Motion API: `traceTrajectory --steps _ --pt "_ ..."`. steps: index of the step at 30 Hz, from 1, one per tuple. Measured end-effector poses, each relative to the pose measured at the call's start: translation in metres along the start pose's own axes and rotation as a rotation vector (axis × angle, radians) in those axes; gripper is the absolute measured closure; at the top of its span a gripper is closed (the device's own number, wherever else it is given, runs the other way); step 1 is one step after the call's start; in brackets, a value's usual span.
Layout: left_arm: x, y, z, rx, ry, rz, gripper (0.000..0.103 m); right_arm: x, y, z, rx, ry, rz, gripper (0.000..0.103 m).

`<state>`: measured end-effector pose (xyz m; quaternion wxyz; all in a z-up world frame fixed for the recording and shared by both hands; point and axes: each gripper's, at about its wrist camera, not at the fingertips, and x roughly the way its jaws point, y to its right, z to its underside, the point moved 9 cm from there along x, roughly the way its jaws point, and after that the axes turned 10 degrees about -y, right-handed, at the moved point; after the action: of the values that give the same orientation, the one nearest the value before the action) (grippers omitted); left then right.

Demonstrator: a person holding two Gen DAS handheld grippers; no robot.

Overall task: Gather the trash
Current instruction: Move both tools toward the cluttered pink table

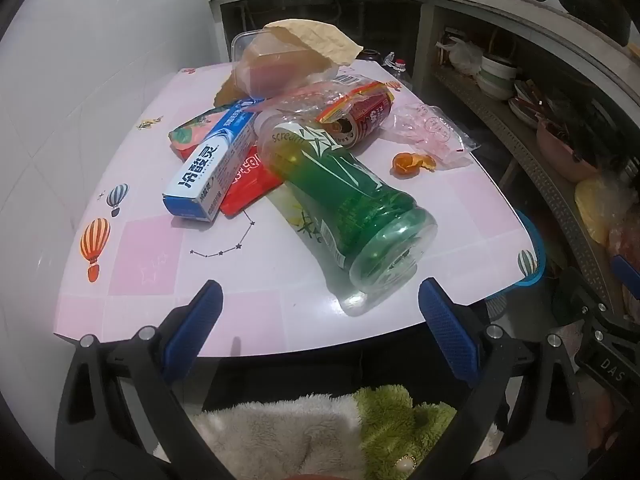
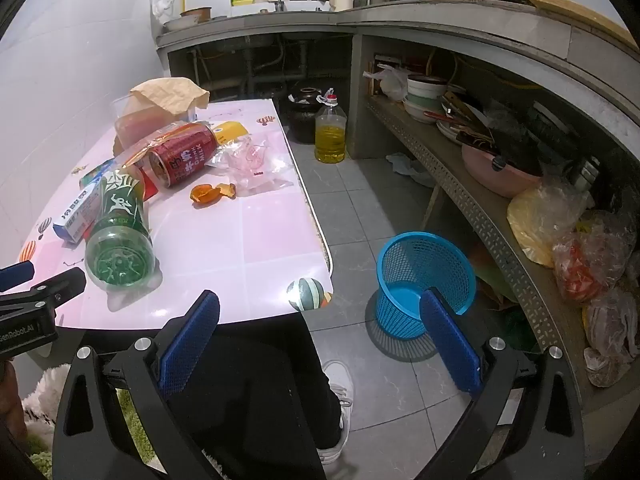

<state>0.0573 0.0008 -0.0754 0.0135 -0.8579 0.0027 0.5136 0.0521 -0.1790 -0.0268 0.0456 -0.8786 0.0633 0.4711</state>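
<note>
Two grippers hang over a pink table (image 1: pixel 132 256) printed with hot-air balloons; on it lies a heap of trash, and nothing is held. Beyond the table's right edge, on the grey tile floor, stands a blue mesh basket (image 2: pixel 426 256), upright and with nothing visible inside. Behind it runs a perforated shelf (image 2: pixel 472 208) crowded with bowls and plastic bags.

Largest in the heap is a green plastic bottle (image 1: pixel 348 204), lying on its side with its base toward the near edge of the table and its neck pointing into the pile. A clear plastic tub (image 1: pixel 272 64) sits at the far side with a crumpled tan paper (image 1: pixel 316 38) draped over it. A blue and white toothpaste box (image 1: pixel 216 168) lies left of the bottle, resting on a red packet (image 1: pixel 248 188). A red drink can (image 1: pixel 360 120) lies on its side just past the bottle's neck, its open top facing the camera. A crinkled clear wrapper (image 1: pixel 432 132) lies to the right of the can, and a scrap of orange peel (image 1: pixel 412 162) sits alone near it.

The left gripper (image 1: pixel 320 308) has its blue fingers spread wide just short of the bottle's base, not touching it. The right gripper (image 2: pixel 320 320) also has its fingers spread wide, over the table's near corner and the floor, with the basket behind its right finger.
</note>
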Motion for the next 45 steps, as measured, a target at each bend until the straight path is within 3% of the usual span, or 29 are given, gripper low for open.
traceTrajectory --steps 18,35,45 --pt "-0.003 -0.002 -0.005 0.021 0.02 0.01 0.009 -0.002 0.002 -0.004 -0.001 0.011 0.002 0.005" --pt "-0.036 -0.026 -0.028 -0.041 0.115 0.103 0.009 -0.034 -0.017 -0.048 -0.039 0.097 0.028 0.005" --pt "-0.058 -0.044 -0.056 -0.029 0.193 0.105 0.009 -0.04 -0.033 -0.073 -0.073 0.135 -0.07 0.005"
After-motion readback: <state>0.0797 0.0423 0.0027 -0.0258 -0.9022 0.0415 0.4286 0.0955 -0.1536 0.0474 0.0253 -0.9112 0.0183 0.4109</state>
